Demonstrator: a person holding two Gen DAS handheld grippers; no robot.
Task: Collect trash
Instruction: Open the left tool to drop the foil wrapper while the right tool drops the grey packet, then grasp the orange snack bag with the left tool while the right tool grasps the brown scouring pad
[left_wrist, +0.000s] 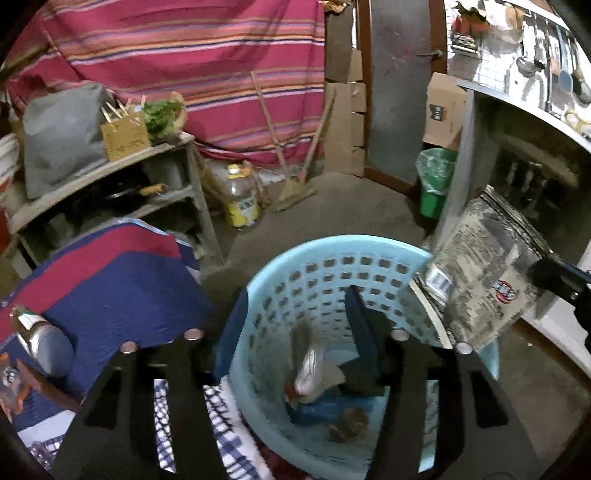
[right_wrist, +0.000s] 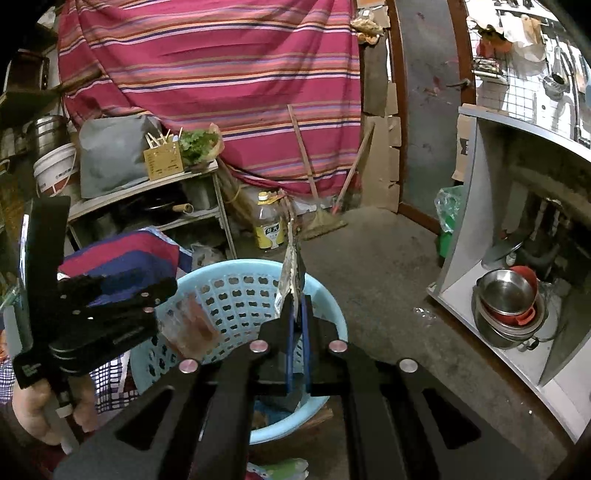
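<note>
Behind everything hangs a red striped cloth (right_wrist: 207, 74), with a wooden shelf (right_wrist: 147, 192) below it on the left, a yellow-labelled bottle (right_wrist: 269, 225) and a broom (right_wrist: 325, 221) on the concrete floor (right_wrist: 388, 280), and a green bin (left_wrist: 436, 181) beside a grey door (right_wrist: 428, 110). A light blue basket (left_wrist: 325, 273) with a perforated wall stands on the floor against a bed covered by a blue and red blanket (left_wrist: 110, 280). At the basket's bottom lie a crumpled silver wrapper (left_wrist: 308, 369), something blue and a brown scrap. The left tool (left_wrist: 295, 332) is spread wide: its right finger reaches inside the basket and its left finger sits outside the wall on the bed side, with nothing held between them. The right tool (right_wrist: 297, 306) is clamped narrow on a flat silver packet (left_wrist: 480, 273), which stands edge-on in its own view and hangs over the basket's right rim in the left view. On the bed's near left edge rests a can (left_wrist: 40, 343). At the right, an open cabinet (right_wrist: 480, 206) holds stacked steel bowls (right_wrist: 509, 302).
</note>
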